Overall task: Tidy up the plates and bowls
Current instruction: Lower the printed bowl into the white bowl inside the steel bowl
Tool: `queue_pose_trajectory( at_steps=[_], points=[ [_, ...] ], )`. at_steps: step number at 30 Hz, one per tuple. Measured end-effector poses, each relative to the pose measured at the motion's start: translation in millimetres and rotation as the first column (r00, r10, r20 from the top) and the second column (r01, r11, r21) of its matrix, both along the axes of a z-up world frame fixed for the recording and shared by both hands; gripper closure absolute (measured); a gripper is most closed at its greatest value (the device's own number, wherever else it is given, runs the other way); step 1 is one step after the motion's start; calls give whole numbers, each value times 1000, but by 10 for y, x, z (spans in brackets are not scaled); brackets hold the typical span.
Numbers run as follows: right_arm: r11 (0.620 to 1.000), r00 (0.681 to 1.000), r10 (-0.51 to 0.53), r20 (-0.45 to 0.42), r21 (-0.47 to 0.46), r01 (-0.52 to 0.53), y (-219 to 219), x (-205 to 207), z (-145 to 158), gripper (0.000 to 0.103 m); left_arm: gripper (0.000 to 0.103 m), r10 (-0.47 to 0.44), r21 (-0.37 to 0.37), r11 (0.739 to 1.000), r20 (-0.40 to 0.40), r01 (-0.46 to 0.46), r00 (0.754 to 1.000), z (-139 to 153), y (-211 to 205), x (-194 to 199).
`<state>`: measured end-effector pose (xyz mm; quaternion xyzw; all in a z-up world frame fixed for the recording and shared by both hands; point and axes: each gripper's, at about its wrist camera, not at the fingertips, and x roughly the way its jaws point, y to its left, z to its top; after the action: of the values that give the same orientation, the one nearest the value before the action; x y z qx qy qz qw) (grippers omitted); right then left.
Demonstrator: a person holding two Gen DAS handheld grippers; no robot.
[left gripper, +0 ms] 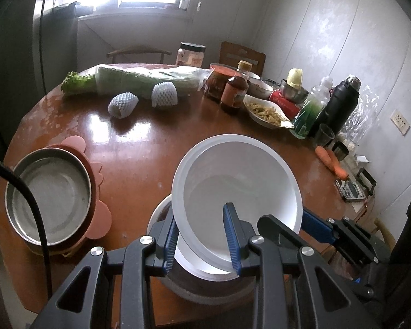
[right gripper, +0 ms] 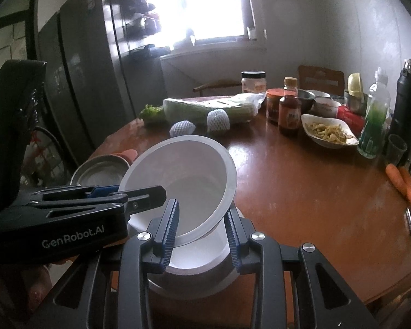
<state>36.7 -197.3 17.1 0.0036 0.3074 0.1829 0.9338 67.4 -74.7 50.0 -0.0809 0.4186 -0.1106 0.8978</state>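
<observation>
Left gripper [left gripper: 202,242]: jaws pinch the near rim of the white bowl [left gripper: 241,175].
Right gripper [right gripper: 202,235]: jaws clamp the same bowl's rim.
White bowl: tilted above a lower bowl [right gripper: 200,282] on the table [right gripper: 301,181].
Behind: steel pan [left gripper: 49,194], cabbage [left gripper: 148,81], bottles.
</observation>
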Motion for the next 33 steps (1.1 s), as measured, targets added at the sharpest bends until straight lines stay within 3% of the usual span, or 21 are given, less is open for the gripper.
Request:
queue_pose_trajectory(
  at_steps=[21, 33],
  points=[
    [1000, 997, 10, -74, -10, -11, -2, 14, -286, 68, 72, -4, 39, 999, -77, 6, 997, -330, -32, 49],
    [1000, 996, 15, -88, -12, -16, 6, 50, -351, 68, 72, 4, 82, 997, -54, 1, 999, -362, -49, 25]
  ],
)
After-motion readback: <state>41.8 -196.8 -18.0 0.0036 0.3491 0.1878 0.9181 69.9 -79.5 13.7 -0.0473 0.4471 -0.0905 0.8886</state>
